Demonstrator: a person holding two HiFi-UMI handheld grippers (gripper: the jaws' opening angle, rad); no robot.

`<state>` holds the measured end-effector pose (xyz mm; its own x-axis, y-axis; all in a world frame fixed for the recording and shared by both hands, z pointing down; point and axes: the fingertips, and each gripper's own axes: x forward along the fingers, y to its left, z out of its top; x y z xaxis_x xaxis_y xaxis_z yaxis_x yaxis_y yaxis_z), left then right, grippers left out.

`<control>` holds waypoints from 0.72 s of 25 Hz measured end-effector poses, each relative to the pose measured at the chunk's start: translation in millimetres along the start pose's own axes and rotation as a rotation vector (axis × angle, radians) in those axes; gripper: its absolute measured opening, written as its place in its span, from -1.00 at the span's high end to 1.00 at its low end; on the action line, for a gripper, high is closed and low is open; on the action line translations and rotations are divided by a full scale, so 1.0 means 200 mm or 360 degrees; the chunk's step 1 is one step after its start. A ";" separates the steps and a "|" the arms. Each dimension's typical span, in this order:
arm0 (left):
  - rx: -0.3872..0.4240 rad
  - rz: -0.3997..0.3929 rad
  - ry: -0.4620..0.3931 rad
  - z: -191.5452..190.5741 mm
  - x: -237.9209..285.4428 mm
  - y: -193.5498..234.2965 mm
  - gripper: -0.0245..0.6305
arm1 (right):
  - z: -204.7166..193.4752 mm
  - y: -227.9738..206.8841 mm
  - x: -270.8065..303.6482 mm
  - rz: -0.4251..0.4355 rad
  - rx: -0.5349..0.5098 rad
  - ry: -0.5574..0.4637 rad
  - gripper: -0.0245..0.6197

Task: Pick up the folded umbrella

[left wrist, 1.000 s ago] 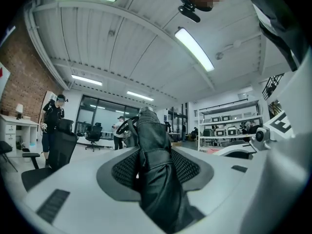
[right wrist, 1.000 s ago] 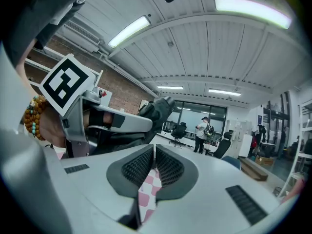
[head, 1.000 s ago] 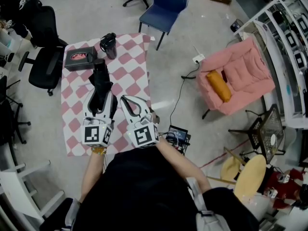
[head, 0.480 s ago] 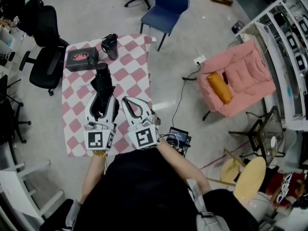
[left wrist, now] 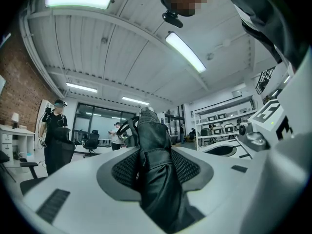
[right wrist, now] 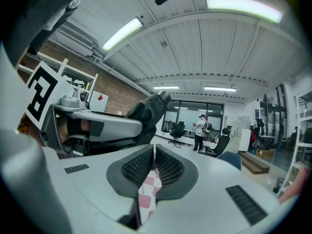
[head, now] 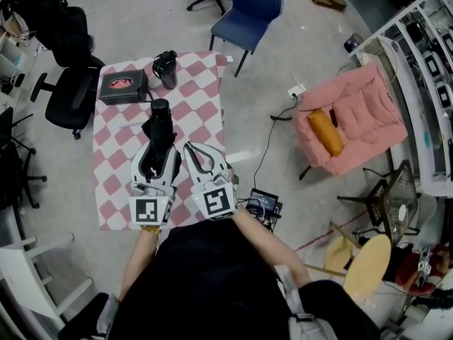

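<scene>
The folded umbrella is pinched between the jaws of your left gripper. Both pads press on its black fabric partway along. Its capped end sticks out past the tips, over the middle of the checked cloth. It looks lifted off the cloth, though from above that is hard to be sure of.

Your right gripper sits just beside the left one, toward the cloth's right edge. Its jaws are pressed together on nothing, with only a sliver of the cloth showing beneath them.

On the cloth's far left corner lies a black box. A black flask stands near the far edge, just right of the box. Both are well apart from the umbrella's end.

- **Beyond the far edge:** a blue chair.
- **Off the left edge:** a black office chair, close in.
- **Off the right edge:** open floor, crossed by a cable running to a power strip.
- **By the near right corner:** a small device.
- **Further right:** a pink armchair, well apart from the cloth.
</scene>
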<state>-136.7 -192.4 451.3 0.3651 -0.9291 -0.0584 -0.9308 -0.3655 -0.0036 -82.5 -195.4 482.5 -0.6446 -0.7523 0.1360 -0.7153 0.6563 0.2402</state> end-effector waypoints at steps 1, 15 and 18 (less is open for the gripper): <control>-0.0001 0.0002 0.0003 -0.01 -0.01 0.00 0.32 | 0.00 0.00 0.00 0.0000 0.0004 0.0000 0.87; -0.0033 0.0012 -0.0002 -0.12 -0.06 -0.02 0.32 | -0.07 -0.01 0.02 -0.0031 0.0059 0.0004 0.87; -0.0035 0.0012 0.0019 -0.15 -0.06 -0.02 0.32 | -0.09 -0.01 0.02 -0.0024 0.0078 0.0012 0.87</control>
<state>-136.5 -182.1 481.6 0.3584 -0.9324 -0.0461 -0.9329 -0.3596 0.0186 -79.7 -200.8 500.0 -0.6316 -0.7626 0.1397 -0.7375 0.6466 0.1950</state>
